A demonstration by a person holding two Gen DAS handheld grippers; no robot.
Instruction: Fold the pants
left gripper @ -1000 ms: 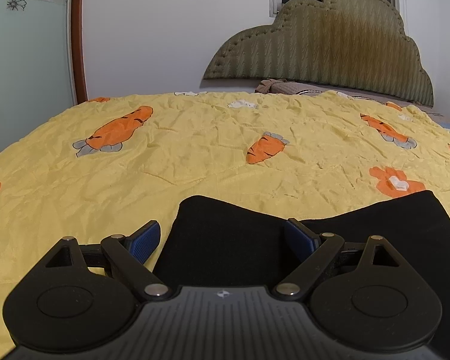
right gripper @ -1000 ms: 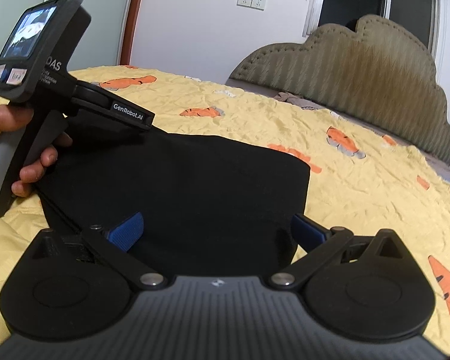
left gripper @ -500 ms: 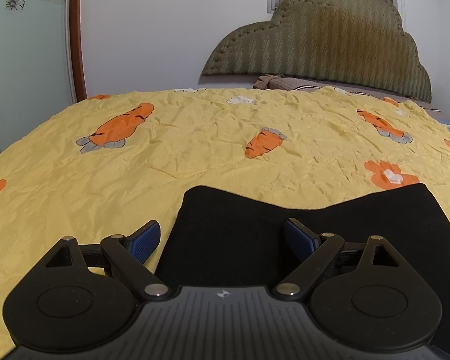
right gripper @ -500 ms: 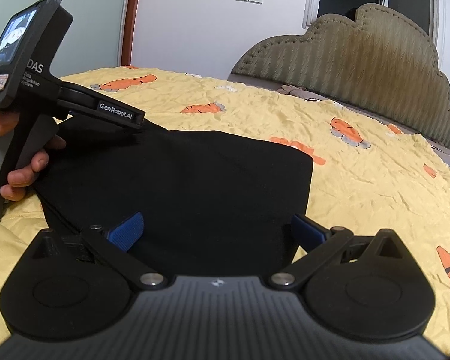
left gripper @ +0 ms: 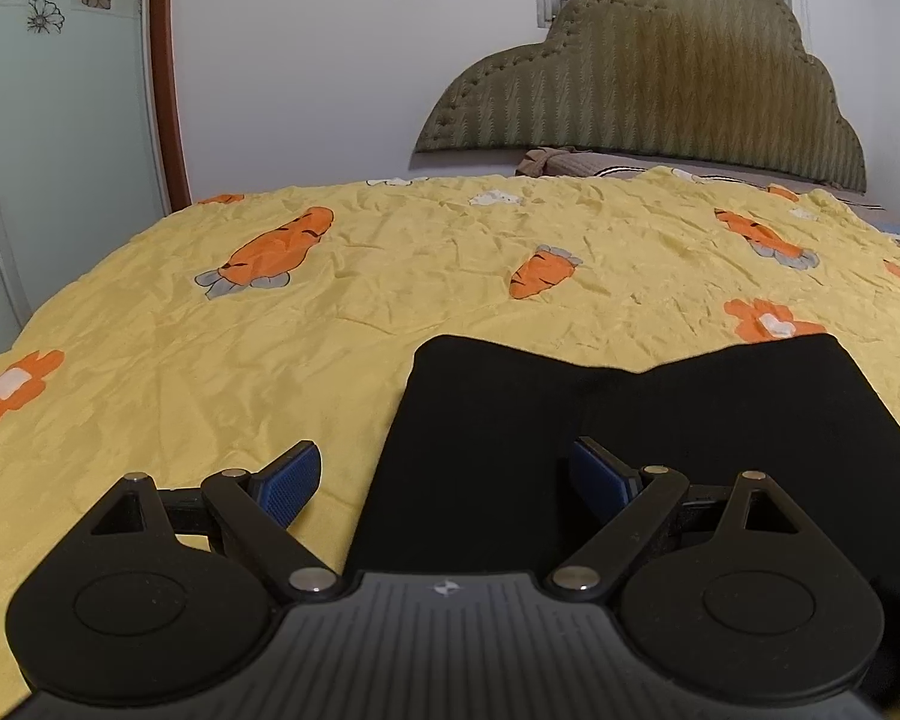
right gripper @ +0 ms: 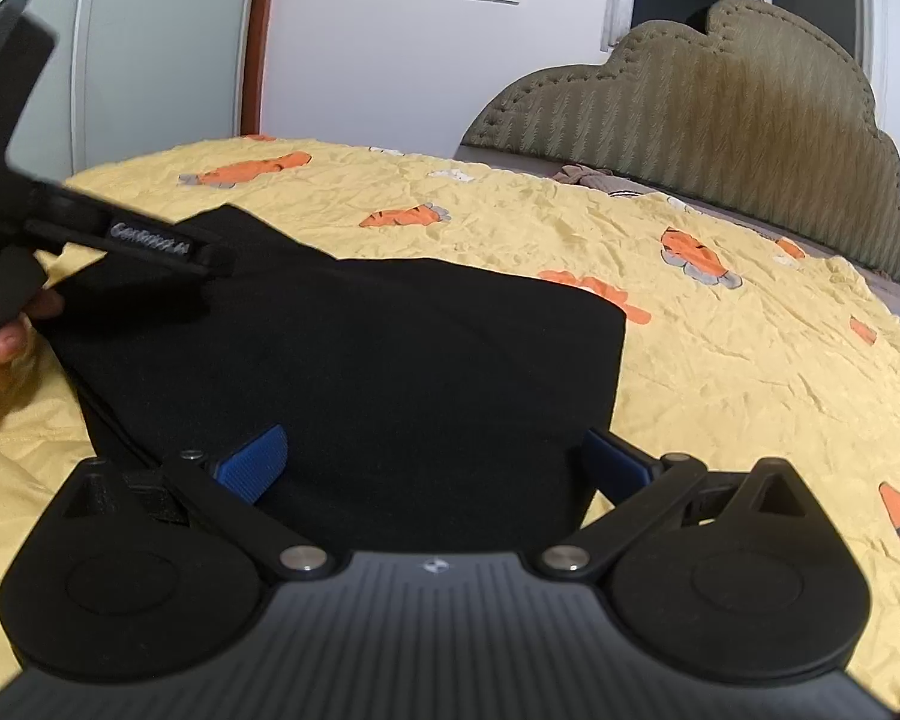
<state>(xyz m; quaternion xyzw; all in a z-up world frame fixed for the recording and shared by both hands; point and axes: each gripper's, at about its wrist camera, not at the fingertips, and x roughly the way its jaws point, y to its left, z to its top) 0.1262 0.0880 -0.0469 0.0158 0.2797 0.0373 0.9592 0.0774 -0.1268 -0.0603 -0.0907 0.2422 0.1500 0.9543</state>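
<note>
Both grippers wide open, holding nothing: left gripper (left gripper: 444,477) straddles the left edge of the pants (left gripper: 660,414), right gripper (right gripper: 435,456) over the right part. Pants lie folded flat on the bed (left gripper: 390,276). Risk: pinching only the top layer, or bedsheet with it, skews the fold.

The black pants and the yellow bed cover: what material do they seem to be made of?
Black pants: probably a soft, matte knit or cotton; no sheen, no weave visible, smooth flat folds.
Yellow bed cover: likely thin woven cotton or polyester with printed carrots; fine sharp creases all over suggest a light, crisp cloth.
</note>
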